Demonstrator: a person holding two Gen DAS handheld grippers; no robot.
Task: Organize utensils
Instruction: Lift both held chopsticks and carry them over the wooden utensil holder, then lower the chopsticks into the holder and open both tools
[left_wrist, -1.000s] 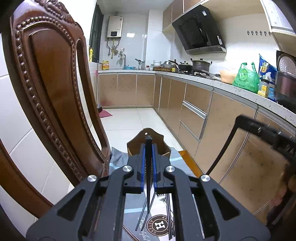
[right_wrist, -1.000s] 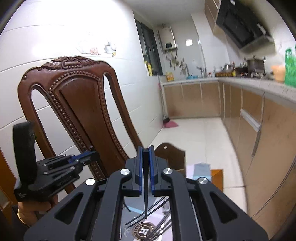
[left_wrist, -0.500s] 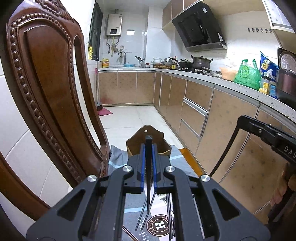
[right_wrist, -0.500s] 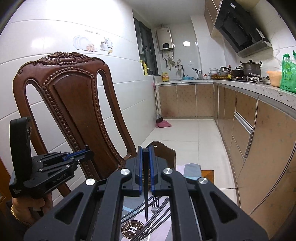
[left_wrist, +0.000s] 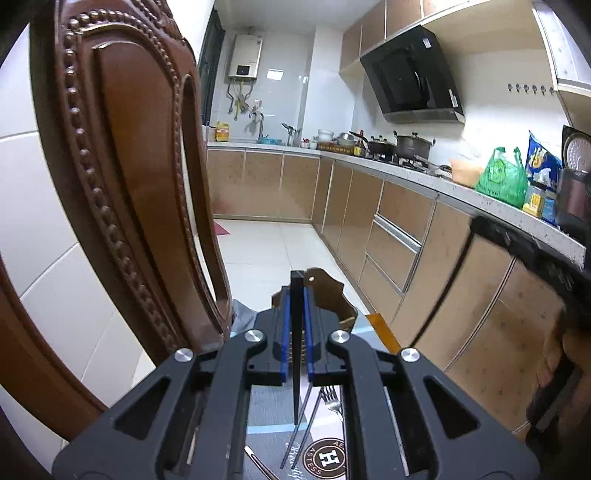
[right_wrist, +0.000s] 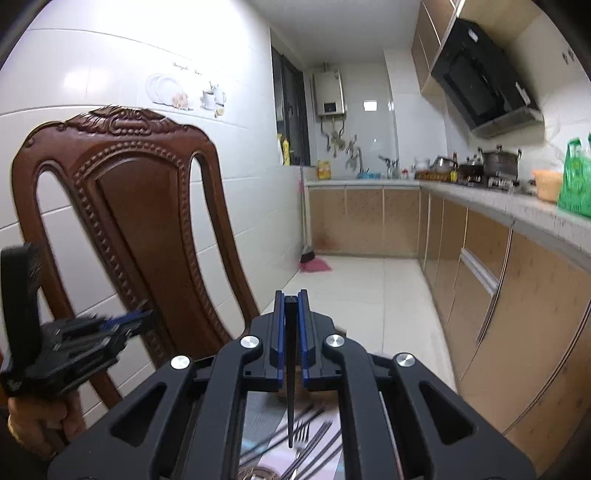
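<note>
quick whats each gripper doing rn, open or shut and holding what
left gripper: jaws closed on a black chopstick
right gripper: jaws closed on a black chopstick, tip hanging down

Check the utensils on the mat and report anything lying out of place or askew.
The loose chopsticks lie scattered on the mat, crossing one another at mixed angles, with a fork among them, rather than in the wooden holder beyond. Each claw, left and right, grips a single dark chopstick pointing downward.

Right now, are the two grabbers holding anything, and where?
Yes. The left gripper pinches a black chopstick near its thick end; the right gripper does likewise with another chopstick.
</note>
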